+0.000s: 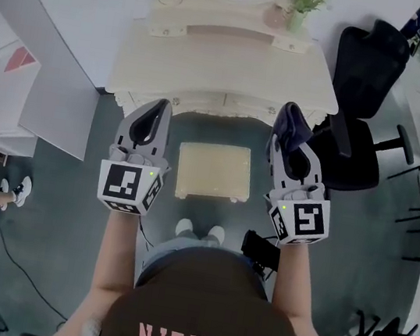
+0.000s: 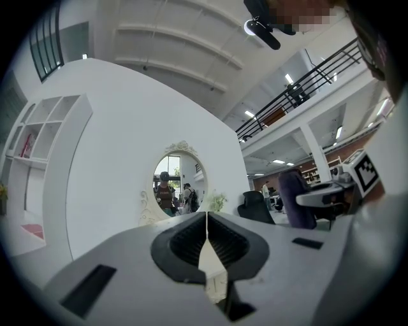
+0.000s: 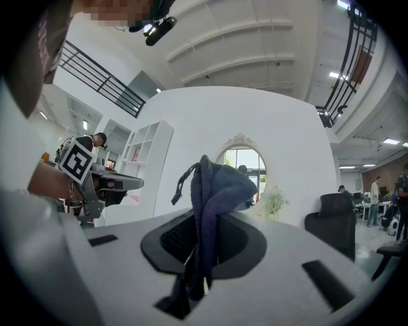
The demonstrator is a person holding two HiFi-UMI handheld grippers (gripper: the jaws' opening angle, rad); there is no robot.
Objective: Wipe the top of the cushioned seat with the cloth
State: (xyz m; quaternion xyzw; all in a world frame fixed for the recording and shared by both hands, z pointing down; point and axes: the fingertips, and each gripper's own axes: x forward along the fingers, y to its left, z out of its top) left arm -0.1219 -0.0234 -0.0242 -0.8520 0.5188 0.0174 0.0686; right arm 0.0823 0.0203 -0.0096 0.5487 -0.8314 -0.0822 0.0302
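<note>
The dressing table (image 1: 225,71) fills the far side, its front edge right behind the low cushioned seat (image 1: 213,172), so a long forward stroke could knock a gripper into that edge. Off to the right sits the black office chair (image 1: 362,108), close to the working arm, so a wide sweep risks clipping it. The seat itself stands on the floor between the two grippers in the head view, its pale top bare, and nothing is touching it. It looks light, so a hard push may well skid it along the floor.

Now the cloth (image 3: 213,191): dark blue, bunched into a wad, pinched in the right gripper (image 1: 292,146) and standing up past the jaw tips, well above the seat. That's the main worry. A wad like that wipes only a thin stripe, and dragged flat it could tug out of the pinch or let hard jaw tips scrape the cushion.

The left gripper (image 2: 206,219) has its jaws pressed together on nothing. It's idle up there and not steadying the seat.
</note>
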